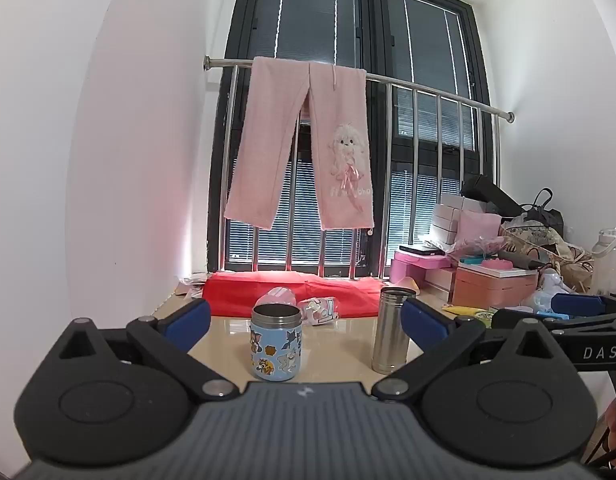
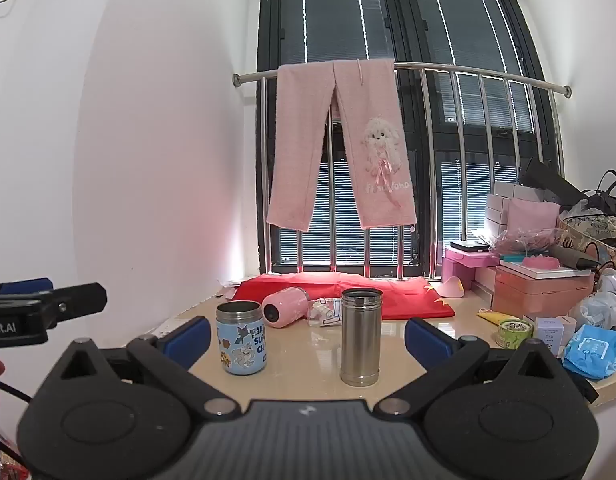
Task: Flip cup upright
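A pink cup lies on its side on the beige table, its base toward me; in the left wrist view the pink cup is partly hidden behind the blue cartoon cup. The blue cartoon cup stands upright, mouth open. A steel cup stands upright to its right and also shows in the left wrist view. My left gripper is open and empty, in front of the blue cup. My right gripper is open and empty, in front of both upright cups.
A red cloth lies by the window rail. A crumpled printed wrapper lies beside the pink cup. Boxes, bags, a blue wipes pack and a small tin crowd the right side. Pink trousers hang on the rail.
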Demonstrator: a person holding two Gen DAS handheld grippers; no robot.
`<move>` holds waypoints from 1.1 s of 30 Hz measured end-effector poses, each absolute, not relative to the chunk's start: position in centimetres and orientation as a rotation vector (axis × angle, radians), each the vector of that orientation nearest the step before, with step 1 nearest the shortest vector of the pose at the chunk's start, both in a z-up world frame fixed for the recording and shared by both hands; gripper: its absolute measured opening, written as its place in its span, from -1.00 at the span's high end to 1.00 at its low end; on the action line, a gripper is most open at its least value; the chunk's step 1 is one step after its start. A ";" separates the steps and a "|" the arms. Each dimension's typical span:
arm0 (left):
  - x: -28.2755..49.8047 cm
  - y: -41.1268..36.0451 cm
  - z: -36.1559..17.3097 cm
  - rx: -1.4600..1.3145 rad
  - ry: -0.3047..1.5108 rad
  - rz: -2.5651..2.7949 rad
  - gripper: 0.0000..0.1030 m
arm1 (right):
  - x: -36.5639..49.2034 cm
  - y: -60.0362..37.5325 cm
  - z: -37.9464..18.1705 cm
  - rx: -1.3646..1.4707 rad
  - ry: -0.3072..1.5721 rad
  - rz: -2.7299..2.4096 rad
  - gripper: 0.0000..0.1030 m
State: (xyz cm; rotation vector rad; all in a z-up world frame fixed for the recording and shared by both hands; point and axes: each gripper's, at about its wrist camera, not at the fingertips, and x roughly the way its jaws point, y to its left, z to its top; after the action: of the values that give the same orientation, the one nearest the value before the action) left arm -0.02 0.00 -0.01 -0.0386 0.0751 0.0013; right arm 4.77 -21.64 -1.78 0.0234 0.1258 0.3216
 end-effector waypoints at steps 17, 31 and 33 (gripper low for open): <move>-0.1 0.0 0.0 -0.040 0.075 -0.002 -1.00 | 4.6 -21.8 -1.7 0.021 0.121 0.322 -1.00; -0.1 0.0 0.0 -0.040 0.074 -0.002 -1.00 | 4.5 -21.8 -1.6 0.020 0.121 0.322 -1.00; -0.1 0.0 0.0 -0.040 0.074 -0.002 -1.00 | 4.5 -21.8 -1.6 0.020 0.121 0.322 -1.00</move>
State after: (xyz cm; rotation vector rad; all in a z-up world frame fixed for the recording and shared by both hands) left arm -0.07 0.03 -0.01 -0.0400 0.0744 -0.0019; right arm 4.53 -21.78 -1.65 0.0198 0.1212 0.3222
